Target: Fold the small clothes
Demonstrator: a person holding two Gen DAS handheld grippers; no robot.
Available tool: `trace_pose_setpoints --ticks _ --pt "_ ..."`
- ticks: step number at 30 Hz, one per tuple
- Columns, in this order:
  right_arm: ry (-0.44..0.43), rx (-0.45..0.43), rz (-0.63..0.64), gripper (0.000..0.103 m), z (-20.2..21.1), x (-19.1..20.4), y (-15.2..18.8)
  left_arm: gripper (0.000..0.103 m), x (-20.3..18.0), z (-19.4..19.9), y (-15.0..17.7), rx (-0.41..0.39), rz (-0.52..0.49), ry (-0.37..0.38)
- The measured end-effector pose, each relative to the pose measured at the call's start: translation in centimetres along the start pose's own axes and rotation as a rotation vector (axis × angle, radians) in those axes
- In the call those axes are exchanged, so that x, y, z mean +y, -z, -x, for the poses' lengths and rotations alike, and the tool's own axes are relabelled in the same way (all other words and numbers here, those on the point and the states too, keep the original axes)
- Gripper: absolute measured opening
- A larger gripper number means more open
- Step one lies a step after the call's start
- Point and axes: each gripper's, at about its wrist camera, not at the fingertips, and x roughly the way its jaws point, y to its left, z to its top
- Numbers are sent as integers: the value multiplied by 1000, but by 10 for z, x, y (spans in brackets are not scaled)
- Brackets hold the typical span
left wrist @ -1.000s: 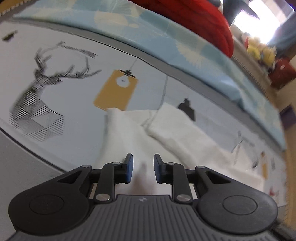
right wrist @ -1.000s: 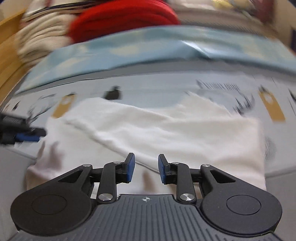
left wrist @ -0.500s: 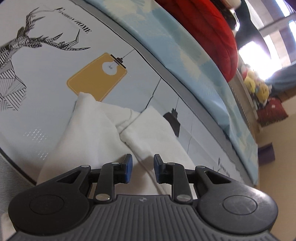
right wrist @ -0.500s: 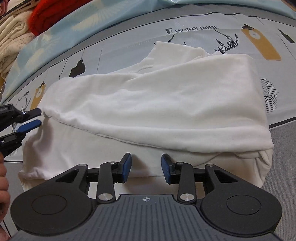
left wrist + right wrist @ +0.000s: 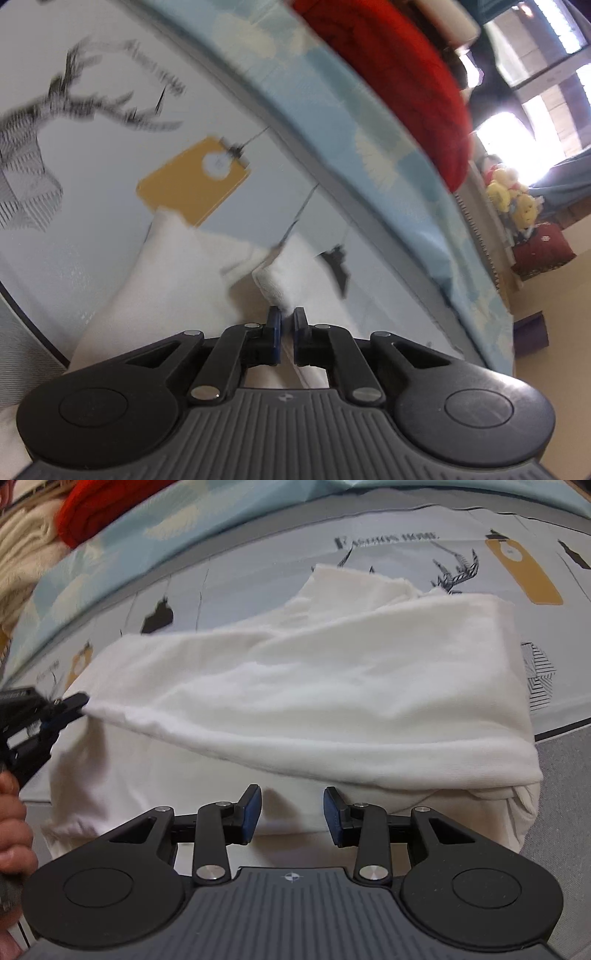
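Observation:
A white garment [image 5: 332, 686] lies partly folded on the printed bed sheet [image 5: 424, 550]. In the right wrist view my left gripper [image 5: 68, 709] is at the far left, pinching the left end of the garment's upper fold. The left wrist view shows its blue pads nearly together, shut on a thick white fabric edge [image 5: 277, 288] at the left gripper's [image 5: 287, 317] tips. My right gripper [image 5: 291, 805] stands open just above the garment's near layer. Nothing is between its fingers.
A light blue patterned quilt [image 5: 369, 122] runs along the far side of the bed, with a red knit item [image 5: 402, 74] on it and cream knitwear [image 5: 22, 557] beside. A hand [image 5: 11, 834] holds the left gripper. Grey mattress edge [image 5: 565, 794] lies at right.
The left gripper's jaws have shut on the garment's folded edge and the fabric is pulled taut there. The right gripper has sunk closer to the garment with its jaws a little wider.

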Motion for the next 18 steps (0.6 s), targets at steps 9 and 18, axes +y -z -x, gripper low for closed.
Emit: trace_pose_setpoints --ticks 9,18 --pt "-62 -93 -8 40 35 4 -6 7 -10 91 19 -80 -82 -178" --pt "-24 -75 34 43 47 -1 -2 16 39 99 8 -24 36 -353"
